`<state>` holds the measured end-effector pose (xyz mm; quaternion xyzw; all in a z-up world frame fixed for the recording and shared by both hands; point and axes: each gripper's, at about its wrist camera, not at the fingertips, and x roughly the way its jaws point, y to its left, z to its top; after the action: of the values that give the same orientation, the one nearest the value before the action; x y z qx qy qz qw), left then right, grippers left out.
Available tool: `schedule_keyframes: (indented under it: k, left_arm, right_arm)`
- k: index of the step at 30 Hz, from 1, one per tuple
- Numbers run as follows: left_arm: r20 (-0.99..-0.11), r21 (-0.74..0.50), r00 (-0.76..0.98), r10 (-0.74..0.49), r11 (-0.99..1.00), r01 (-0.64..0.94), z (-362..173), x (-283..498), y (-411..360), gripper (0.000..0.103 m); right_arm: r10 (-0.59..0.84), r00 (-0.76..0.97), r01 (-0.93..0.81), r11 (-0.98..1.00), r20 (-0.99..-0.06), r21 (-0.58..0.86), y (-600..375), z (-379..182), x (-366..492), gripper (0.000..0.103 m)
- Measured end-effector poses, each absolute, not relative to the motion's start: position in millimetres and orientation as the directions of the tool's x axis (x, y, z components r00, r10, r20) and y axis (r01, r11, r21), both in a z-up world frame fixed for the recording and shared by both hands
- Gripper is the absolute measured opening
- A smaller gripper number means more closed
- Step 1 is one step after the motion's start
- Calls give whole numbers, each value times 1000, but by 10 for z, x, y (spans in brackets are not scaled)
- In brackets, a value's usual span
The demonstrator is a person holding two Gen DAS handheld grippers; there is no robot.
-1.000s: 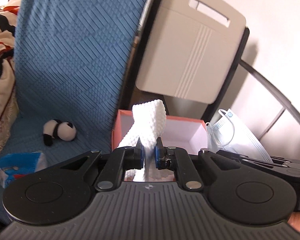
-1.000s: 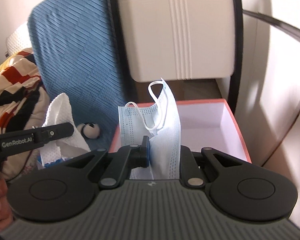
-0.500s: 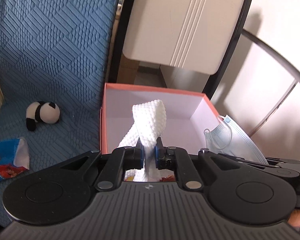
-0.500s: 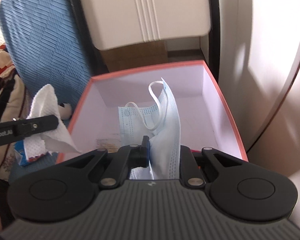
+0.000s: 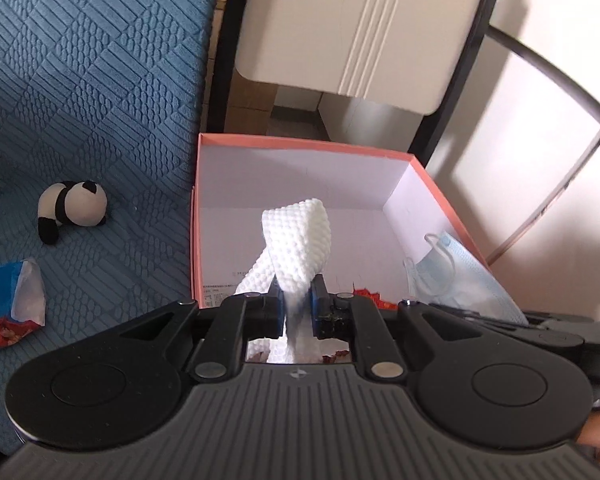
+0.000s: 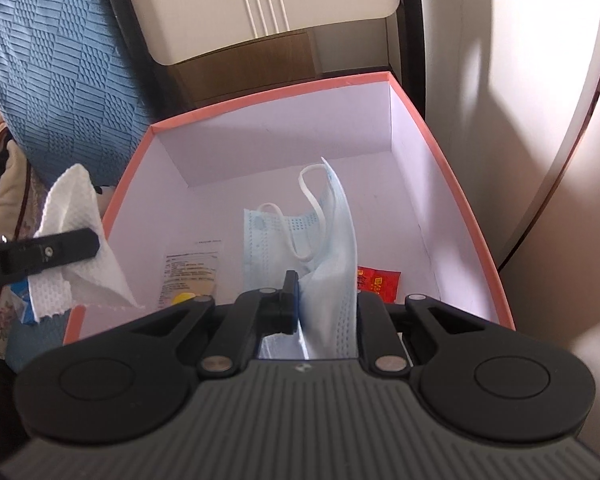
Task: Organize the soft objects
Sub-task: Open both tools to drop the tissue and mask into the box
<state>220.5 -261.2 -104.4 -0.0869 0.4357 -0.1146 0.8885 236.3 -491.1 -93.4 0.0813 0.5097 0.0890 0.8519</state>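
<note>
My left gripper point(image 5: 296, 308) pinches a white dimpled tissue point(image 5: 296, 240) that stands up between its pads; its jaws are starting to open. It hangs over the near left part of the pink-rimmed box point(image 5: 300, 142) with white inside walls. My right gripper point(image 6: 326, 300) holds a light blue face mask point(image 6: 332, 240) over the box point(image 6: 268, 96) floor, its jaws just easing apart with the mask still between them. The mask point(image 5: 460, 276) also shows at the box's right wall in the left wrist view. The tissue point(image 6: 72, 216) shows at the box's left rim in the right wrist view.
On the box floor lie a red packet point(image 6: 378, 280) and a printed leaflet point(image 6: 190, 270). A panda plush point(image 5: 72, 208) and a blue tissue pack point(image 5: 4, 300) lie on the blue sofa point(image 5: 80, 80) left of the box. A beige panel point(image 5: 360, 20) stands behind it.
Both grippers have come down and forward over the box, so its inside now fills the views. The tissue and the mask are lower, inside the box walls. The left jaws stand slightly wider.
</note>
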Motion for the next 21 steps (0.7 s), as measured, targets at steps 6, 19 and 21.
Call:
schedule_keyframes:
  k: [6,19,21]
  left_arm:
    - [-731,-270,609,-308,950,157,-955,2157,-2603,66]
    - [-640,-243,709,-296,953,178,-297,1897,-2324,66]
    - [-621,-244,726,-295,953,179,-186,1830,-2258,66]
  right_arm:
    - [239,465,-48,968,-852,246,-4948,-892,2370,84]
    - [237,572,-61,967,-785,247,-4830,-309,2191,84]
    - [234,589,-67,968,-774,241,-4784,-197,2159,84]
